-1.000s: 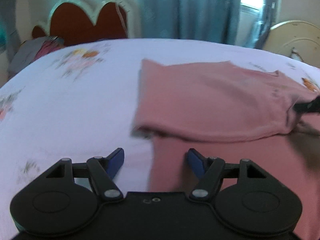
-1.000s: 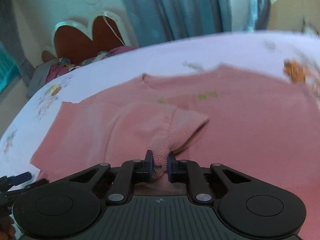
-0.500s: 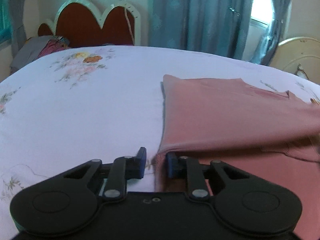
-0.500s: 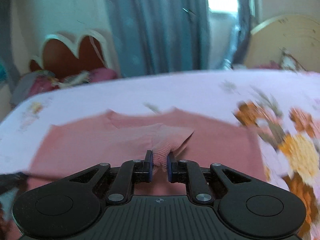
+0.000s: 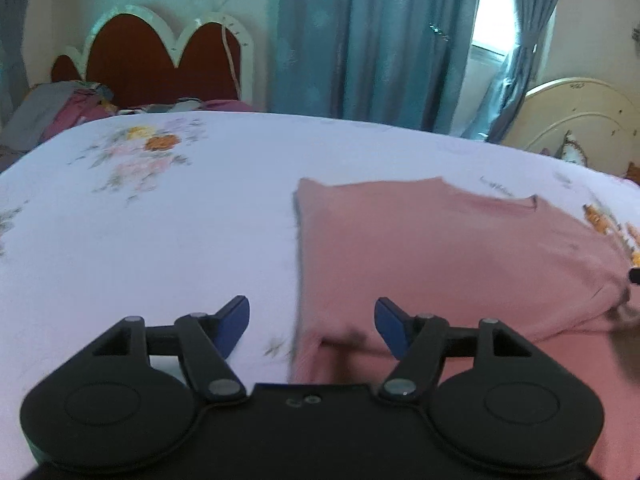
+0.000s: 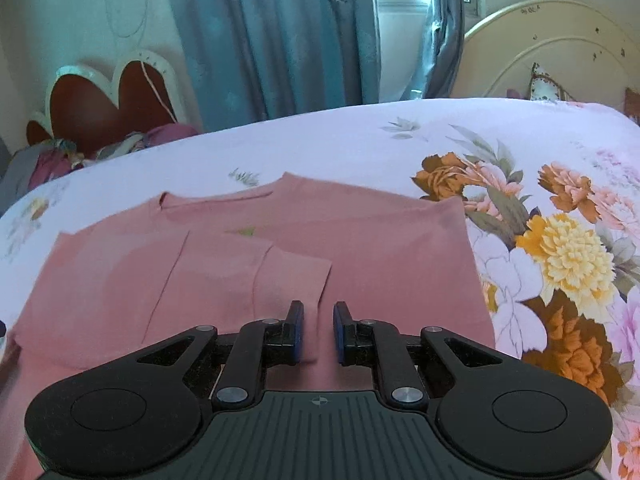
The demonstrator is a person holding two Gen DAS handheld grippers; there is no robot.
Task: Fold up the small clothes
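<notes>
A pink shirt (image 5: pixel 448 248) lies flat on the bed, its left side folded over the body. My left gripper (image 5: pixel 312 328) is open and empty, just above the shirt's near left folded edge. In the right wrist view the shirt (image 6: pixel 360 240) shows the folded-in sleeve (image 6: pixel 288 276) lying on its body. My right gripper (image 6: pixel 318 332) is open a little and empty, with the sleeve cuff lying loose between and just ahead of its fingers.
The bed has a white floral sheet (image 5: pixel 152 232). A red scalloped headboard (image 5: pixel 160 60) and a pile of clothes (image 5: pixel 60 108) stand at the far left. Blue curtains (image 5: pixel 372 40) hang behind. A cream headboard (image 6: pixel 552 56) stands at the right.
Both grippers have let go. The left one was shut on the folded edge and is now wide open. The right one released the sleeve cuff, which now lies flat on the shirt.
</notes>
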